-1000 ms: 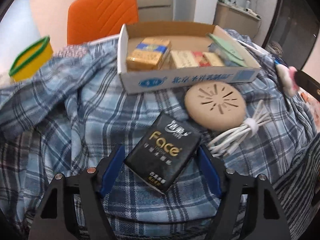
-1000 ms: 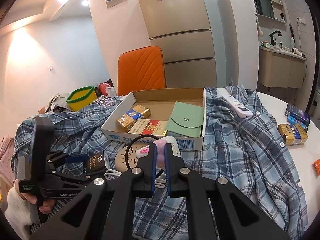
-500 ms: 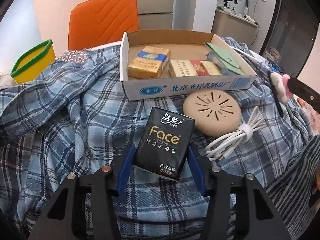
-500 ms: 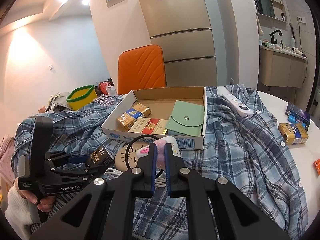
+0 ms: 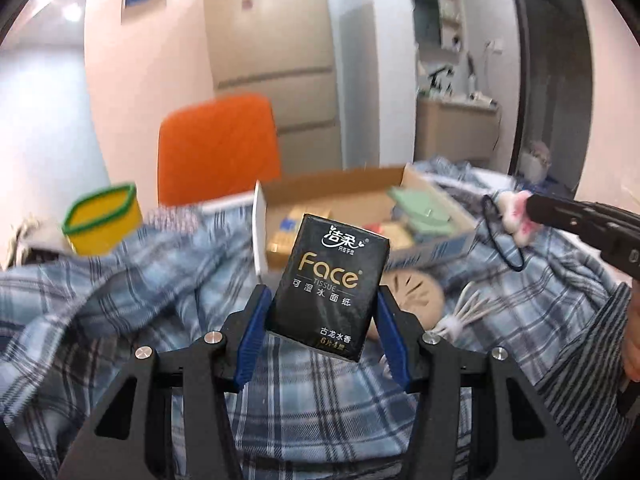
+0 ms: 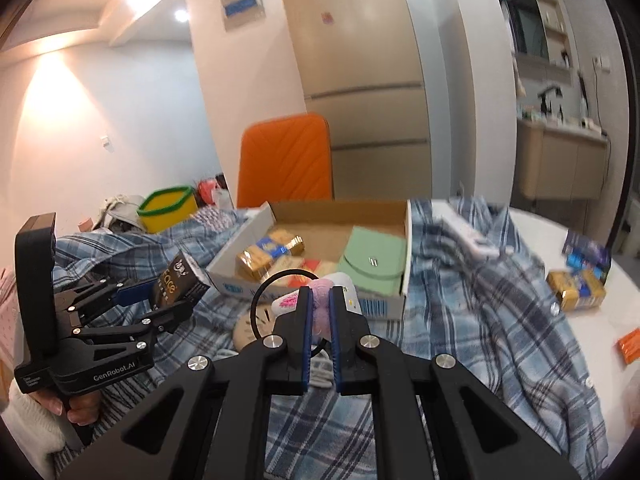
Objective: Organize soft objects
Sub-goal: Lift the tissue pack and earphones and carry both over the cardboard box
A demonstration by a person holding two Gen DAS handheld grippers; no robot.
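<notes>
At frame centre, the left gripper clamps a black tissue pack; the right gripper pinches a pink hair tie.

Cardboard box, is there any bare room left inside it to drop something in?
Yes. The cardboard box has bare floor along its back wall, behind the gold packs and the green pouch. The front row is crowded: packs and pouch sit side by side across it.
</notes>
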